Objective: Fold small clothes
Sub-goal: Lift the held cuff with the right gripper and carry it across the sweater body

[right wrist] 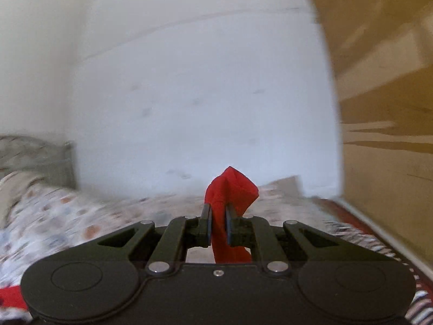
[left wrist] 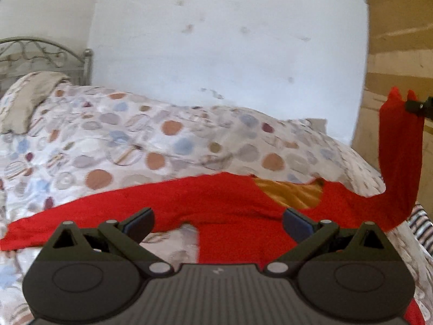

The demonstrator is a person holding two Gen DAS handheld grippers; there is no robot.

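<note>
White wall (left wrist: 230, 40), scuffed with grey marks; tan panelling (left wrist: 400, 54) to its right. Below the wall, a bed (left wrist: 135, 140) under a quilted cover printed with round blue, rust and striped dots; curled metal headboard (left wrist: 35, 51) at its left end, beige pillow (left wrist: 24, 100) beside that.

Red shirt (left wrist: 224, 197), soft knit, lies spread across the bed's near part, yellow lining showing at the neck. One sleeve rises off the bed's right edge in a tall limp strip.

Right gripper (right wrist: 218, 216): black, clenched on that sleeve's bunched tip. Left gripper (left wrist: 217, 223): jaws wide apart, released, over the shirt.
</note>
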